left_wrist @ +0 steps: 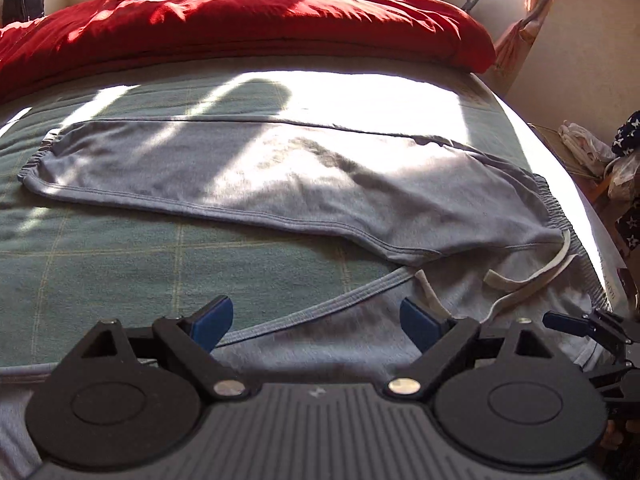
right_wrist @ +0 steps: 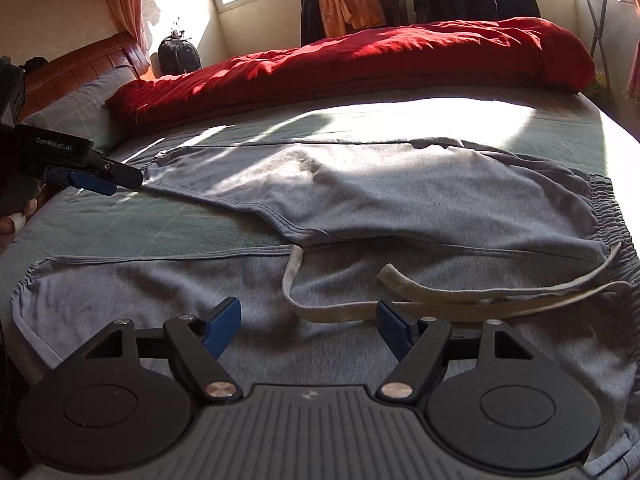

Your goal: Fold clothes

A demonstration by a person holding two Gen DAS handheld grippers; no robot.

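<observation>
Grey sweatpants (left_wrist: pixel 280 176) (right_wrist: pixel 400 200) lie flat on the green checked bedsheet (left_wrist: pixel 100 260), legs spread apart, waistband (right_wrist: pixel 612 216) to the right. A cream drawstring (right_wrist: pixel 420 308) (left_wrist: pixel 520 284) trails loose over the near leg. My left gripper (left_wrist: pixel 316 320) hovers open over the near leg's seam, nothing between its blue pads. My right gripper (right_wrist: pixel 308 320) stands open just above the near leg, and a loop of the drawstring lies on the cloth between the fingers, unpressed. In the right wrist view the left gripper (right_wrist: pixel 100 178) shows near the far leg's cuff, held by a hand (right_wrist: pixel 12 216).
A red duvet (left_wrist: pixel 240 24) (right_wrist: pixel 360 64) is piled along the far side of the bed. A wooden headboard (right_wrist: pixel 80 64) and a backpack (right_wrist: pixel 178 54) stand at the far left. Hanging clothes (right_wrist: pixel 352 12) line the windows. Loose clutter (left_wrist: pixel 600 152) sits past the bed's right edge.
</observation>
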